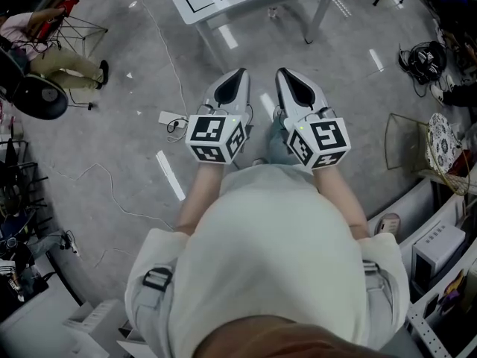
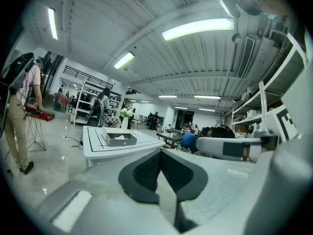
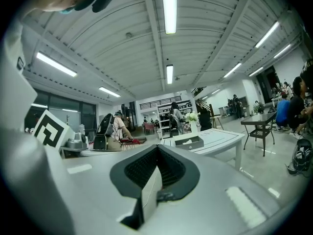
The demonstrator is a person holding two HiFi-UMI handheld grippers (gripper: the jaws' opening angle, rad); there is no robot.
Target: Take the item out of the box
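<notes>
A grey open box [image 2: 121, 139] sits on a white table [image 2: 98, 148] some steps ahead of me; the right gripper view shows the box [image 3: 189, 142] too. Something white [image 2: 120, 136] pokes up inside the box; I cannot tell what it is. In the head view only the table's near edge [image 1: 223, 6] shows at the top. I hold both grippers side by side at waist height, well short of the table. My left gripper [image 1: 237, 74] is shut with nothing in it, its tip [image 2: 160, 153] pointing towards the table. My right gripper [image 1: 284, 73] is likewise shut and holds nothing.
A white vase with flowers [image 2: 123, 117] stands on the table behind the box. Cables and a white power strip [image 1: 173, 118] lie on the grey floor. A person [image 1: 67, 64] sits at the left. Shelving [image 1: 440, 252] and a wire chair [image 1: 406, 142] stand at the right.
</notes>
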